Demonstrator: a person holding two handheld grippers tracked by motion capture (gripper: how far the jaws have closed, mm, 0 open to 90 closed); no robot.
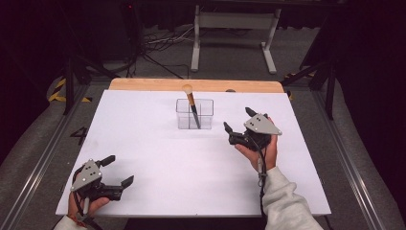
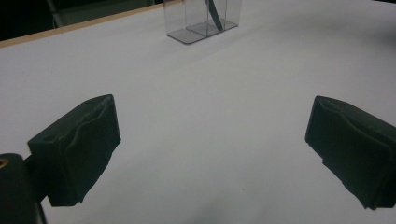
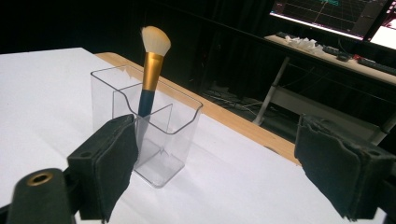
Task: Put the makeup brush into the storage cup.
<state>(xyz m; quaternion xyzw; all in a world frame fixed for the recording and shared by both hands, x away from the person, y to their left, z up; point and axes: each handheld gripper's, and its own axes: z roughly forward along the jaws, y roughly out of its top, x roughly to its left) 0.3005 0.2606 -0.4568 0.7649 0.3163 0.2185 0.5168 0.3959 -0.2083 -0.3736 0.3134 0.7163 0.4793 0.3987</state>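
Left gripper (image 1: 119, 170): it is at the near left corner of the white table (image 1: 153, 191), held in a hand that comes in from the bottom edge. The jaws stand wide apart and there is nothing between them; in the left gripper view they frame only bare table surface.

Right gripper (image 1: 238, 120): it is at the right side of the table, held in the person's right hand (image 1: 261, 153), with a pale sleeve (image 1: 287, 203) behind it. The jaws are spread wide and grip nothing. They point toward the clear organizer.

Organizer against the fingers: in the high view the clear organizer (image 1: 194, 114) is a little to the left of the right gripper, apart from it, not touching. In the right gripper view the organizer (image 3: 149, 135) appears close beyond the left jaw, which covers its lower near corner; it is not between the pads.

Organizer: a transparent box with inner dividers, standing upright at the far middle of the table, near the wooden far edge (image 1: 191, 85).

Contents: one makeup brush (image 3: 150, 70) stands in it, tilted, bristles up above the rim, with a golden ferrule and a dark handle going down into one compartment. The other compartments look empty.

Left gripper to organizer: well apart.
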